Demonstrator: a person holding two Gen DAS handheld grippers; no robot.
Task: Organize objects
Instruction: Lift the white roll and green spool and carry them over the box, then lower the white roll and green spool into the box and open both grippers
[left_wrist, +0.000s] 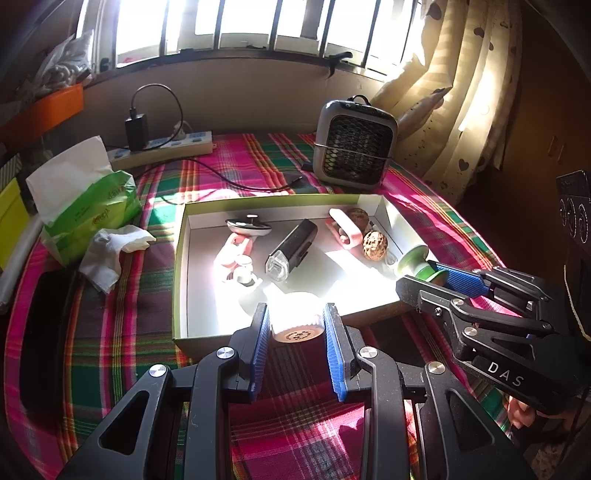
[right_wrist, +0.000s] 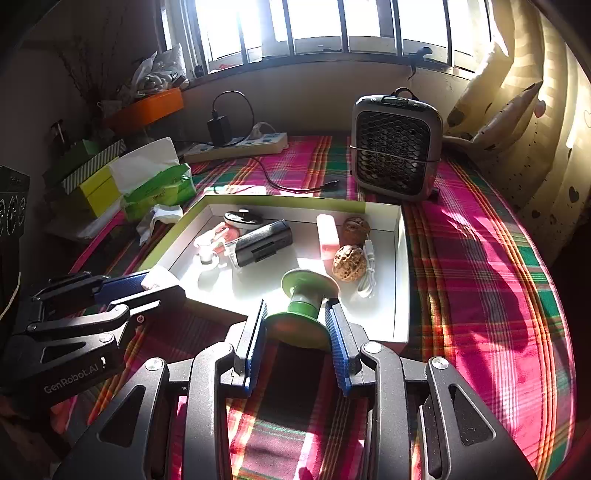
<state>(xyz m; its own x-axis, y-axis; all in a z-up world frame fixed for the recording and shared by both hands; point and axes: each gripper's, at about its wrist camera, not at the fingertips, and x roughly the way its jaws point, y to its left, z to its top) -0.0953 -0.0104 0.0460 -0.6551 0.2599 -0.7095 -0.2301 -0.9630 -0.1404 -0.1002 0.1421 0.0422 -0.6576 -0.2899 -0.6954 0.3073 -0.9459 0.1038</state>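
- Blue-padded fingers (left_wrist: 260, 347) of the left gripper (left_wrist: 297, 334) filled the lower part of the left wrist view, clamped on a pale round jar (left_wrist: 297, 321) with a ribbed side, held over the near wall of the box.
- Beneath everything lay a plaid cloth (right_wrist: 480, 280) in pink, green and orange, covering the table.
- At the back stood a small grey desktop fan (right_wrist: 397, 146) with a honeycomb grille, near a spotted curtain (left_wrist: 454, 92).
- Centred on the cloth sat a shallow white box (right_wrist: 400, 266) with a lime-green outer rim.
- Left of the box stood a green tissue pack (left_wrist: 90, 210), a crumpled tissue (left_wrist: 110, 247) just beside it.
- Behind these lay a white power strip (right_wrist: 240, 146) with a black charger plugged in.
- From the right, the right gripper (right_wrist: 295, 325) was closed on a green spool (right_wrist: 303, 306), tilted over the box's near right corner.
- Inside the box lay a black bike light (left_wrist: 291, 249), a pink clip-like item (left_wrist: 343, 229), a pink and white piece (left_wrist: 236, 258) and a dark oval gadget (left_wrist: 248, 226).
- Two walnuts (right_wrist: 350, 263) rested close together near the right wall, a white cable (right_wrist: 369, 266) just beside them.
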